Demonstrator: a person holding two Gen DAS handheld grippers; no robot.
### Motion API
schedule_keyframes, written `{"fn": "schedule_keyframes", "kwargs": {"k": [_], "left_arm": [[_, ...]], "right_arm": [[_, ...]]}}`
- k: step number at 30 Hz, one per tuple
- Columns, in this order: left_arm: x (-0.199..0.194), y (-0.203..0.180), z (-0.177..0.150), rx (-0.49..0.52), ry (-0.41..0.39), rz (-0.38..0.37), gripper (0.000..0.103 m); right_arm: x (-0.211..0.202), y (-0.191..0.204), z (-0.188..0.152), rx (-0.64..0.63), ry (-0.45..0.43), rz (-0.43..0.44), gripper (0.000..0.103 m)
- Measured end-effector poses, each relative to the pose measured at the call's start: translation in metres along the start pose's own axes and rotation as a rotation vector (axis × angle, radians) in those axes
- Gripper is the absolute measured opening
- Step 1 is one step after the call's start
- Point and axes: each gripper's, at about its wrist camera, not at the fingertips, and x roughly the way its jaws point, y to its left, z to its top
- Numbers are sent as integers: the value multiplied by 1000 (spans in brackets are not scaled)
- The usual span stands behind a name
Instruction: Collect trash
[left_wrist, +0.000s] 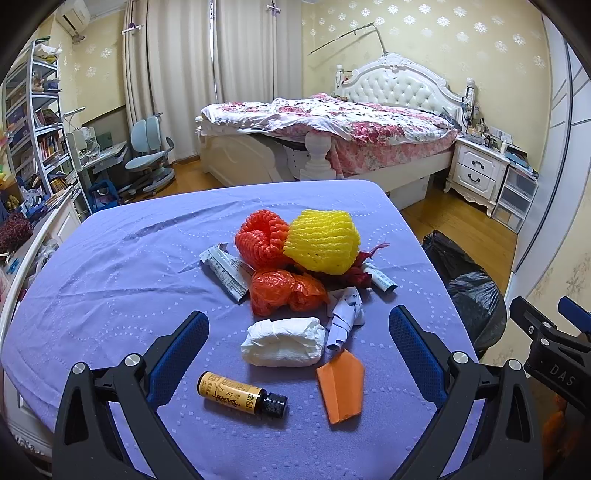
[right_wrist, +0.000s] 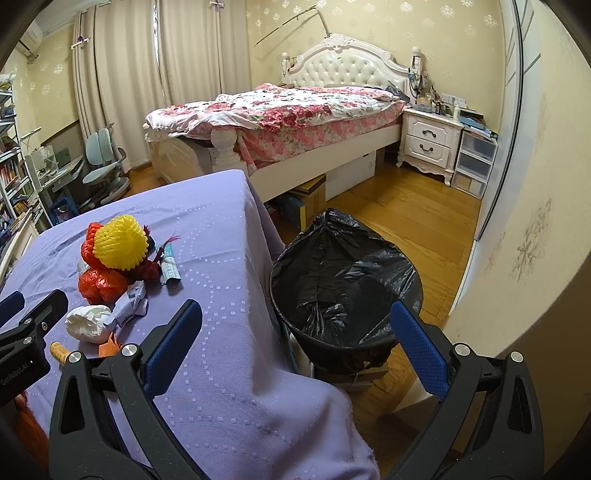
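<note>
The left gripper (left_wrist: 298, 349) hangs above the near part of the bench (left_wrist: 110, 266), which is draped in a purple cloth, its blue-padded fingers (left_wrist: 181, 354) spread wide apart with nothing between them. Within their span lie a crumpled white tissue wad (left_wrist: 283, 341), an amber bottle with a black cap (left_wrist: 242, 394) on its side and a folded orange paper (left_wrist: 341, 386). Farther back sit an orange plastic bag (left_wrist: 286, 291), an orange foam net (left_wrist: 260, 238) touching a yellow foam net (left_wrist: 323, 240), a printed wrapper (left_wrist: 225, 273) and a crumpled pale paper (left_wrist: 345, 314). The right gripper (right_wrist: 295, 347) hovers over the bench's right edge, its fingers (right_wrist: 419, 347) also wide apart and empty, framing the black-lined trash bin (right_wrist: 343, 280) standing on the wooden floor (right_wrist: 424, 221) just beside the bench.
</note>
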Motion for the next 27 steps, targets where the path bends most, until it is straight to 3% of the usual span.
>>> {"fn": "schedule_keyframes", "kwargs": {"k": [10, 14, 17, 20, 27], "left_arm": [[1, -2, -1, 1, 3, 0, 97], [2, -2, -1, 2, 3, 0, 97], [1, -2, -3, -2, 5, 5, 92], [1, 1, -10, -1, 17, 21, 79], [1, 24, -29, -21, 73, 45, 69]], "right_arm": [[2, -2, -7, -3, 6, 0, 100], [5, -4, -20, -11, 13, -6, 92], [6, -4, -22, -12, 25, -9, 82], [8, -4, -24, -12, 40, -11, 70], [1, -1, -24, -11, 51, 17, 69]]}}
